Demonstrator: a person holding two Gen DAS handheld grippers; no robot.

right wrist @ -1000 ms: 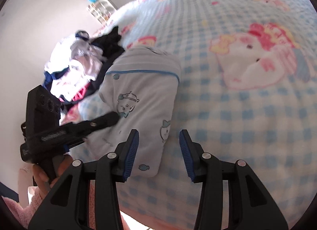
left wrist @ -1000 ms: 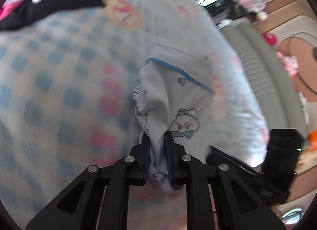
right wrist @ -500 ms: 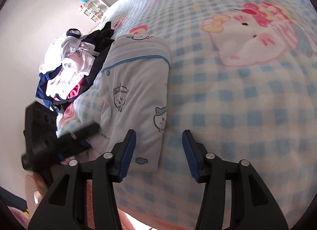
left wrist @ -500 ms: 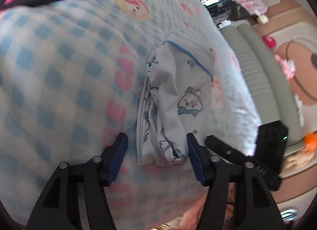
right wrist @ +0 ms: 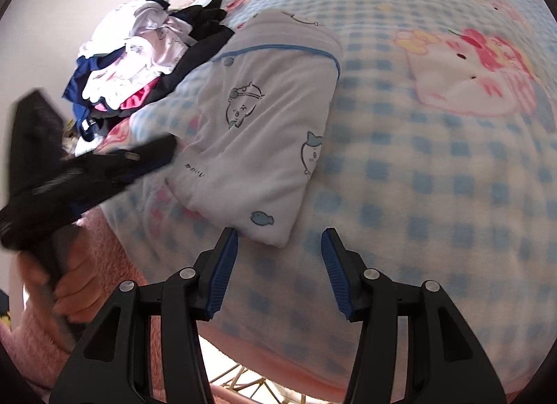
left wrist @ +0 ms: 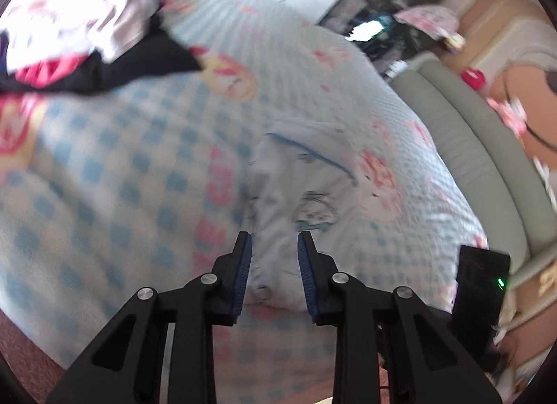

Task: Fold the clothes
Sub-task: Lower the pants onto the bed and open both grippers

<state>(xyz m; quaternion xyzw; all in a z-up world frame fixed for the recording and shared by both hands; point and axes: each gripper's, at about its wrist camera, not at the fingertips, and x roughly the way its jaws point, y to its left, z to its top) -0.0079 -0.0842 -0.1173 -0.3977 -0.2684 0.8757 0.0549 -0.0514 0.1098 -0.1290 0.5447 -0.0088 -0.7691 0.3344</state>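
Both tongs stand open and grip nothing. Left tongs [left wrist: 273,251] hover over the near end of the folded pajama top [right wrist: 264,125], its fabric showing between their blue pads. Right tongs [right wrist: 279,247] sit just near of the top's near corner, apart from it. That top lies flat on the checked blanket [right wrist: 435,177] covering the bed. A clothes pile [right wrist: 139,56] sits at far left.

The left claw [left wrist: 273,245] stood with its jaws parted — blue pads [left wrist: 243,264] facing inward. The right claw [right wrist: 279,242] gaped wider, gripping nothing — a bare hand [right wrist: 69,282] held the left handle.
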